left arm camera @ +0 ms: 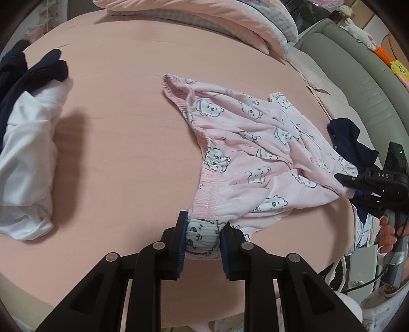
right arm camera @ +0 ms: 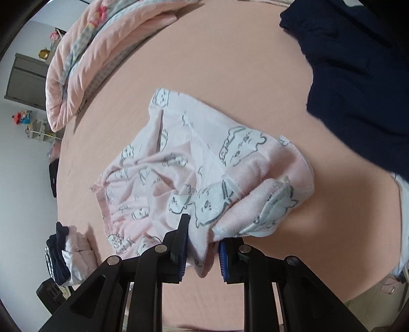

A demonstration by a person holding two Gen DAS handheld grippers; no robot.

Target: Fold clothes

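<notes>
Pink shorts with a cartoon print (left arm camera: 255, 143) lie spread on a pink bed sheet (left arm camera: 127, 140). My left gripper (left arm camera: 203, 237) is shut on the elastic waistband at its near corner. My right gripper (right arm camera: 202, 245) is shut on a leg hem of the same pink shorts (right arm camera: 179, 163). The right gripper also shows in the left wrist view (left arm camera: 343, 182) at the far right, pinching the hem, with a hand on its handle.
A white and navy clothes pile (left arm camera: 28, 132) lies at the left of the bed. A navy garment (right arm camera: 358, 76) lies to the right, also visible in the left wrist view (left arm camera: 352, 143). A folded pink quilt (left arm camera: 217, 23) lies at the far edge. A grey-green sofa (left arm camera: 358, 76) stands beyond.
</notes>
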